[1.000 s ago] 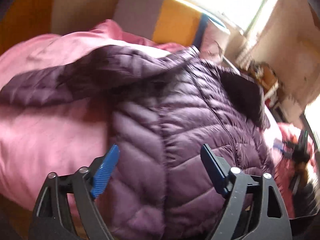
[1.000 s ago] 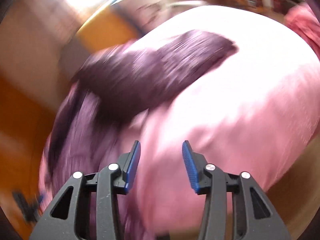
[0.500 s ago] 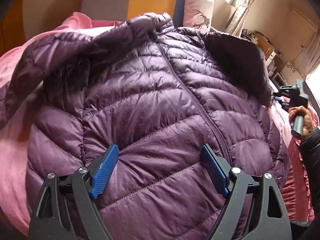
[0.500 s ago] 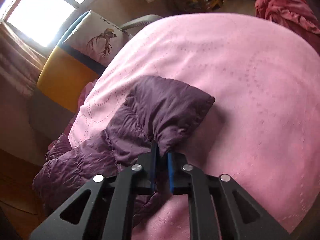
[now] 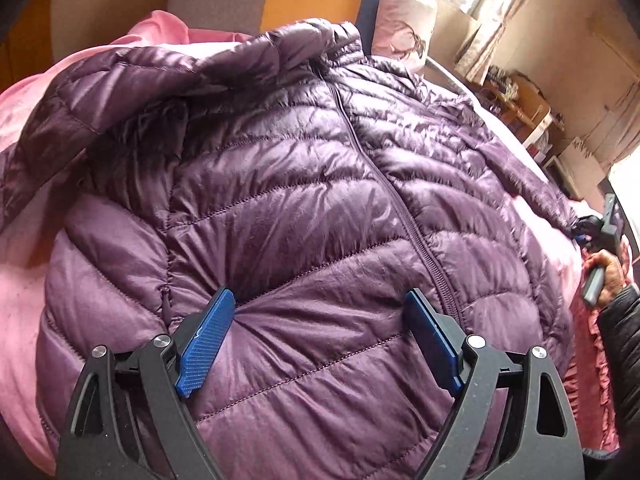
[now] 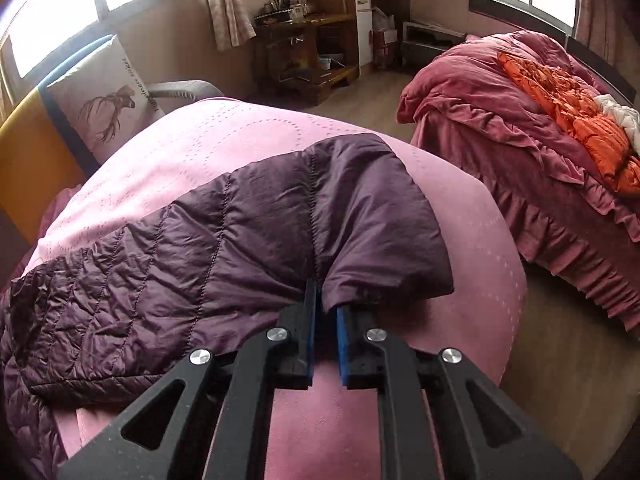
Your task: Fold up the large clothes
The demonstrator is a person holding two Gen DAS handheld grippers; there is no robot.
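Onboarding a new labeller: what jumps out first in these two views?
The purple puffer jacket dominates, spread zipper-up over the pink bedspread. The left gripper stands wide open with its pads dug into the jacket's lower front. The right gripper pinches the cuff of the sleeve stretched out sideways, its jaws opening slightly.

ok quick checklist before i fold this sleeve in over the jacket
1. Right gripper on the sleeve cuff: not ok yet, cuff fabric sits between the jaws, but they are opening.
2. Sleeve laid out straight on the pink cover: ok.
3. Left gripper free: ok, jaws wide open, tips resting on the jacket front, pinching nothing.
4. Zipper closed: ok along the part in view.
5. Other sleeve flat: not ok, it lies bunched near the collar.
6. Jacket hem flat: cannot tell, hidden below the left gripper.
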